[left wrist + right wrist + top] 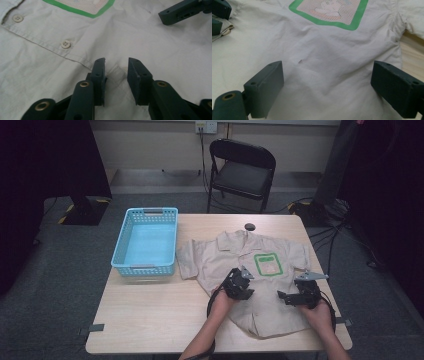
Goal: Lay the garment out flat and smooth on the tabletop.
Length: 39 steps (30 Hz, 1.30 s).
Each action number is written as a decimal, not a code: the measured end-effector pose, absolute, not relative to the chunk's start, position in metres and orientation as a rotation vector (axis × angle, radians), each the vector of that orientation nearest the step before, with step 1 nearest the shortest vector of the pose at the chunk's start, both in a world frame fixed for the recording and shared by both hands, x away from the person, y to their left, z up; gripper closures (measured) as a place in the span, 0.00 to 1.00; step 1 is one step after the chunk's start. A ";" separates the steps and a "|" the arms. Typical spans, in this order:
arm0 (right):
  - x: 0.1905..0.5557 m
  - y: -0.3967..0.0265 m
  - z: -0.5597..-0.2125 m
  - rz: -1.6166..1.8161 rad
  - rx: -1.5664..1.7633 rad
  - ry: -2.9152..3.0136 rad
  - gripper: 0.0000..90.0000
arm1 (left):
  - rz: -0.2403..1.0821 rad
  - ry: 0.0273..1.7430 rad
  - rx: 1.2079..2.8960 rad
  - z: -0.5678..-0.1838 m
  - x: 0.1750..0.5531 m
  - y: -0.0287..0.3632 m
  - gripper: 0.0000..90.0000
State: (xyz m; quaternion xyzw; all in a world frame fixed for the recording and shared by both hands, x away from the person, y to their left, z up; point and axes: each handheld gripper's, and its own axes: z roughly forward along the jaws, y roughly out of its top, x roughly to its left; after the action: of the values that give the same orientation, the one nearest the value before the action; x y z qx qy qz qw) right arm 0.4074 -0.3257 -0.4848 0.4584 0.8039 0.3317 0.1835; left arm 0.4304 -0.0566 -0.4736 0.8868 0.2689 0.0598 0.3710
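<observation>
Beige shirt (235,265) flat on table (150,310), unfolded

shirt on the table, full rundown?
The shirt is beige, short-sleeved and collared, of thin woven-looking cloth, with a buttoned placket and a green-bordered mesh patch on the chest. It lies flat, front up, collar toward the far edge, mildly wrinkled, on the wooden table. The left gripper rests on it near the placket, a small fold between its jaws; the right gripper stands open over it.
</observation>
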 end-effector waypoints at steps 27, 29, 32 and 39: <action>0.407 -0.325 -0.485 0.937 1.301 2.261 0.12 | 0.060 0.645 2.235 -0.445 0.421 -0.034 0.96; 0.407 -0.325 -0.485 0.937 1.301 2.261 0.12 | 0.061 0.643 2.237 -0.443 0.419 -0.029 0.96; 0.407 -0.325 -0.485 0.937 1.301 2.261 0.12 | 0.071 0.646 2.226 -0.439 0.413 -0.019 0.96; 0.407 -0.325 -0.485 0.936 1.302 2.259 0.12 | 0.081 0.666 2.198 -0.430 0.397 0.003 0.96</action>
State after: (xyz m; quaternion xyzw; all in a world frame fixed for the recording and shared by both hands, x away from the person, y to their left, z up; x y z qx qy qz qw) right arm 0.4073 -0.3250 -0.4848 0.4620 0.8014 0.3321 0.1844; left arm 0.3975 0.0025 -0.4296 0.8725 0.2646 0.0323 0.4095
